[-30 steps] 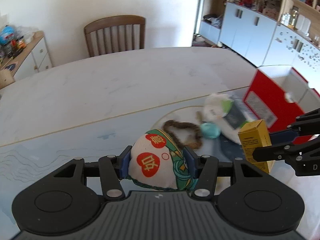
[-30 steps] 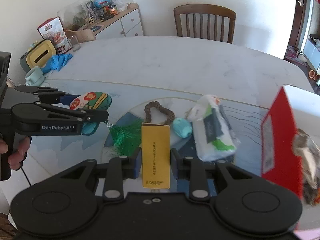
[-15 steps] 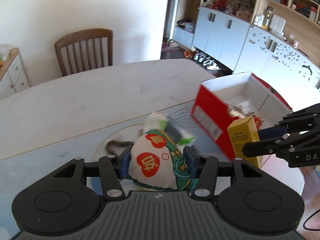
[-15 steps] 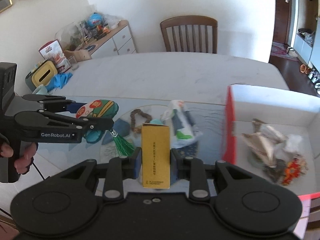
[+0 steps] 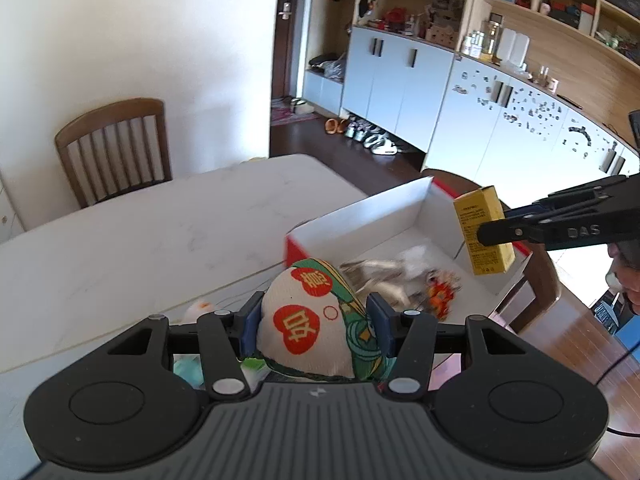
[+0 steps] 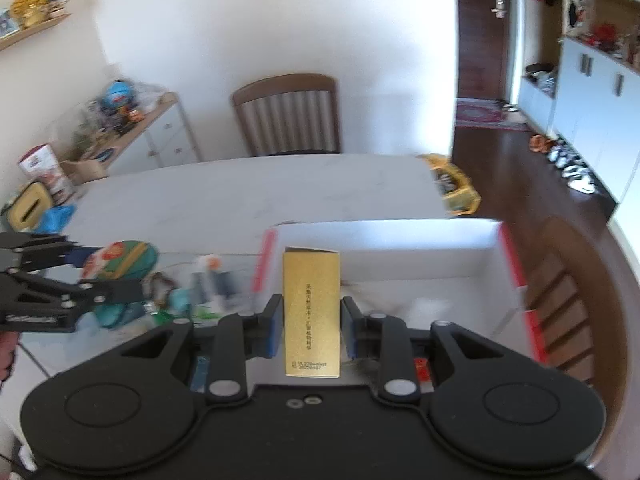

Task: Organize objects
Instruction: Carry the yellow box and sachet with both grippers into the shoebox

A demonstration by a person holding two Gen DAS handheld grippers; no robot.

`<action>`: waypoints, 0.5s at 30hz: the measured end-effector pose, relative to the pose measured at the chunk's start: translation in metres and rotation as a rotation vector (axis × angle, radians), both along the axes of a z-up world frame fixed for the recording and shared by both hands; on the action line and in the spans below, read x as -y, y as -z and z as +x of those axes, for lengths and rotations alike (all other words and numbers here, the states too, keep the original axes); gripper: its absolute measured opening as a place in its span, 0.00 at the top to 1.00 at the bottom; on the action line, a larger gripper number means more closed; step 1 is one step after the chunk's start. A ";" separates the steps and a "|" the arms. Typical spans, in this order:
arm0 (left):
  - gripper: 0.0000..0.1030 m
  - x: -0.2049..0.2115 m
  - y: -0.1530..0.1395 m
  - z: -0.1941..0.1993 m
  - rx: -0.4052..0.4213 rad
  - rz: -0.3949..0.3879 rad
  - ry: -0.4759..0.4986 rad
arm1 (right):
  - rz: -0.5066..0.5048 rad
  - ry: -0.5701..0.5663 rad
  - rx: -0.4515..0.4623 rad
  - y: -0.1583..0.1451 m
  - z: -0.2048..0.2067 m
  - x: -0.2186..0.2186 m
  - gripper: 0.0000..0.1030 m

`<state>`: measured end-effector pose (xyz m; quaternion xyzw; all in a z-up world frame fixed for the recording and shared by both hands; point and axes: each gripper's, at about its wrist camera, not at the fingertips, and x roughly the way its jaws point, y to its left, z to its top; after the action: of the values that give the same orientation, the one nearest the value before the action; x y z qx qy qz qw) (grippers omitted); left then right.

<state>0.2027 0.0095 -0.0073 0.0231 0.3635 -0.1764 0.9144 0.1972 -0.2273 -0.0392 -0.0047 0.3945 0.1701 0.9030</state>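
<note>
The left gripper (image 5: 314,326) is clenched on a cloth pouch (image 5: 316,324), held above the table's (image 5: 160,224) right edge beside the red box's (image 5: 360,220) near-left corner. The right gripper (image 6: 310,330) grasps a yellow carton (image 6: 311,312) upright over the open box interior, which holds blurred items.

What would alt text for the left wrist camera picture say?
A handheld tool grips a white fabric pouch printed with red and green, above an open red-and-white box. At right, a second tool holds a yellow carton over that box.
</note>
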 end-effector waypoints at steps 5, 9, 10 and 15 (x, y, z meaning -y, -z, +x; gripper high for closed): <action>0.48 0.037 -0.012 0.017 0.015 -0.018 0.022 | -0.012 0.048 -0.008 0.010 0.014 0.034 0.73; 0.48 0.069 -0.011 0.027 0.013 -0.004 0.048 | -0.026 0.075 -0.024 0.021 0.026 0.055 0.73; 0.48 0.077 -0.009 0.031 0.006 0.001 0.054 | -0.027 0.082 -0.033 0.025 0.028 0.061 0.73; 0.48 0.110 0.016 0.045 -0.057 0.039 0.068 | -0.044 0.095 -0.074 0.044 0.039 0.076 0.73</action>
<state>0.2474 -0.1007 -0.0228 0.0482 0.3920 -0.2006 0.8965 0.2361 -0.3031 -0.0831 0.0003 0.4309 0.1184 0.8946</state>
